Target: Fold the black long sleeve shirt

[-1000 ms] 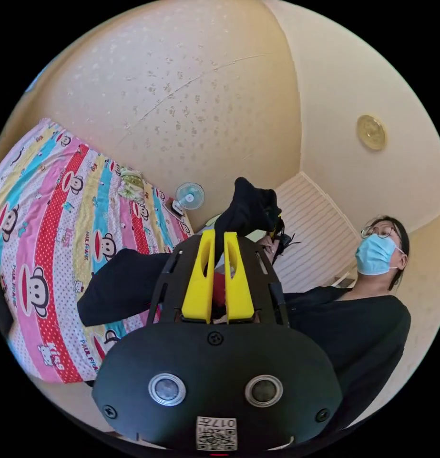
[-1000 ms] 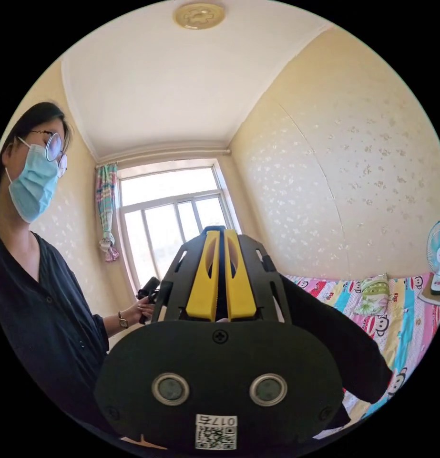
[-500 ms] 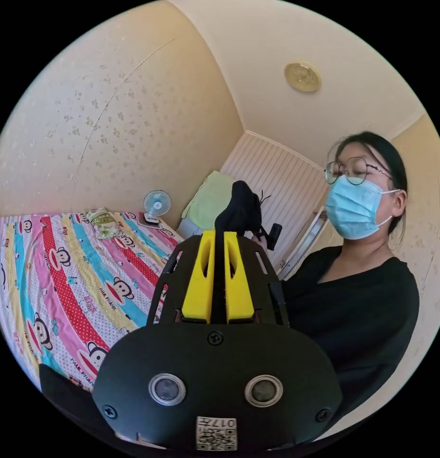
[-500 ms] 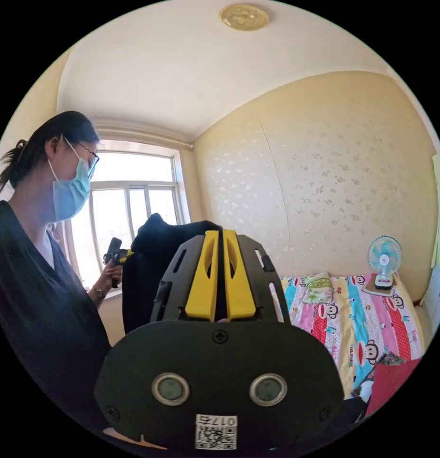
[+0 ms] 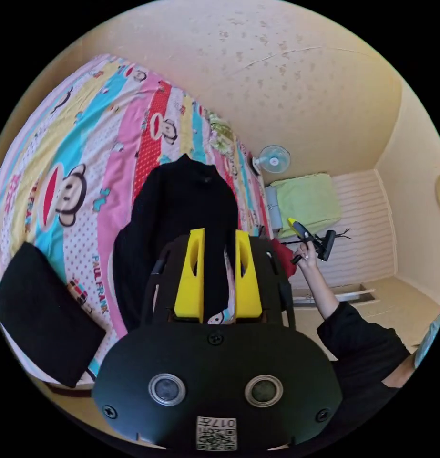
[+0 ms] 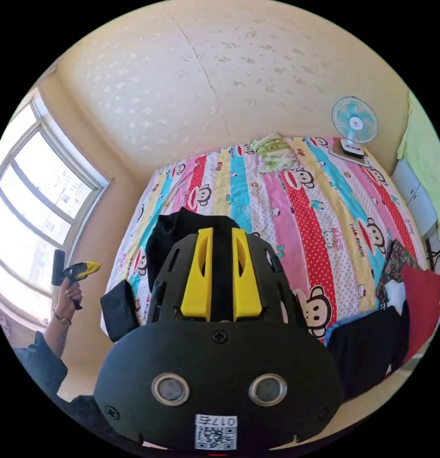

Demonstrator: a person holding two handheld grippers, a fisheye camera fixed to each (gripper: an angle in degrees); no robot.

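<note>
In the left gripper view, the soft black long sleeve knit shirt (image 5: 181, 214) is lying mid-frame on the striped cartoon bedsheet (image 5: 86, 143); it looks light and floppy, best pinched at the shoulders. The left gripper (image 5: 219, 243) is standing parted, holding nothing. In the right gripper view, the right gripper (image 6: 222, 238) is gaping slightly over the shirt's dark bulk (image 6: 172, 234), centre-left.

A bed (image 6: 324, 200) with a striped cartoon-monkey sheet stands against a speckled cream wall (image 6: 191, 71). At its head lie a small green pillow (image 6: 274, 151) and, just beside that, a pale blue fan (image 6: 354, 120). A window (image 6: 34, 210) is off one side of the bed; a red cloth (image 6: 422, 296) and a folded black cloth (image 5: 46, 315) lie at its foot
</note>
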